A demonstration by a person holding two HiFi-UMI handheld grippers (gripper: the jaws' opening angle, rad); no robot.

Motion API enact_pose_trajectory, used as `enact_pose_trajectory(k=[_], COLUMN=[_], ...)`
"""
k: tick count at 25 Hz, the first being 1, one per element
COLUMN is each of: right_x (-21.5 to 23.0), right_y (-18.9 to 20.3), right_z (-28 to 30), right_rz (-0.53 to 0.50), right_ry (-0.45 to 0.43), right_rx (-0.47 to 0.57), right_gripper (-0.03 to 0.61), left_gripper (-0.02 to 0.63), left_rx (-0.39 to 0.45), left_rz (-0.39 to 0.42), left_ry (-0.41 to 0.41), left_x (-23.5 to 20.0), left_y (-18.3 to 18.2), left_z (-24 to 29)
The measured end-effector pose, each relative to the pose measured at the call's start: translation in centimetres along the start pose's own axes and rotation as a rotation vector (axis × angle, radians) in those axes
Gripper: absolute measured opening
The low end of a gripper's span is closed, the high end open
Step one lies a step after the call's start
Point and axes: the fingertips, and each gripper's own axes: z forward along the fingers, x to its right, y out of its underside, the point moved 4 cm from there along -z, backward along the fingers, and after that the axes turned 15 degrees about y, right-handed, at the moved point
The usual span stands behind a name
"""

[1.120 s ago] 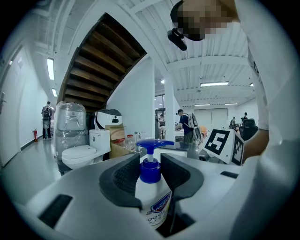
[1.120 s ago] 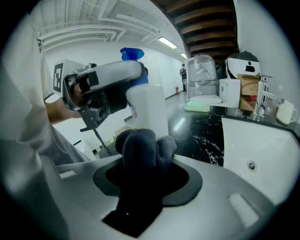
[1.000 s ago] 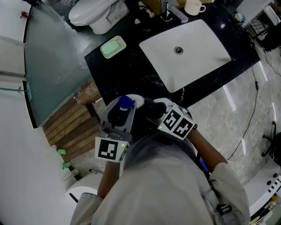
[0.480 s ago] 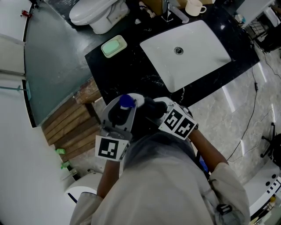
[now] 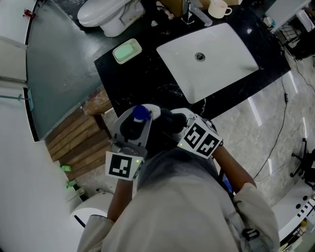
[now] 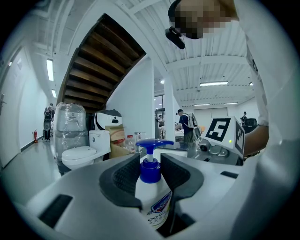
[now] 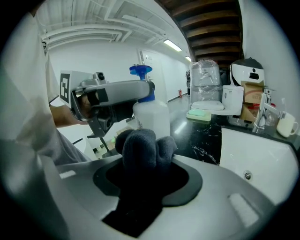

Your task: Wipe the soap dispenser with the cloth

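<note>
The soap dispenser [image 6: 152, 199] is a white plastic bottle with a printed label, a blue collar and a blue pump head. It stands upright between the jaws of the left tool [image 6: 151, 176]. The dark, ribbed pads are pressed in on its shoulders just below the collar, so this tool pinches the bottle.

The cloth [image 7: 140, 147] is dark grey, soft and fuzzy, and bunched into rounded folds. It is clamped in the jaws of the right tool [image 7: 145, 176] and bulges out past their tips. The bottle rises just ahead of that bulge. Whether the fabric actually touches the plastic is not clear.

Ahead of the right tool and to its right lies a glossy black surface [image 5: 133, 81] veined with white, like polished stone. A white, smooth, rectangular sink basin [image 5: 209, 59] is set into it. Farther ahead on the surface sits a pale green, rounded soap dish [image 5: 127, 51]. A shiny metal faucet [image 5: 189, 12] and a cream mug [image 5: 216, 7] stand behind the basin. Ahead of the left tool and to its left is a white toilet [image 6: 79, 157].
</note>
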Motion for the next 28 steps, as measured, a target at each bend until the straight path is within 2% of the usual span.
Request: enact_pose_trajectory(k=[28], right_x=[0.5], right_y=[-2.3], right_z=[-2.3], right_rz=[-0.011], right_ry=[0.027], right_rx=[0.07], right_gripper=[0.164], left_gripper=[0.132], left_rx=[0.004], left_rz=[0.005], left_ry=[-0.002], left_x=[0.1], left_y=[0.0], left_z=[0.1])
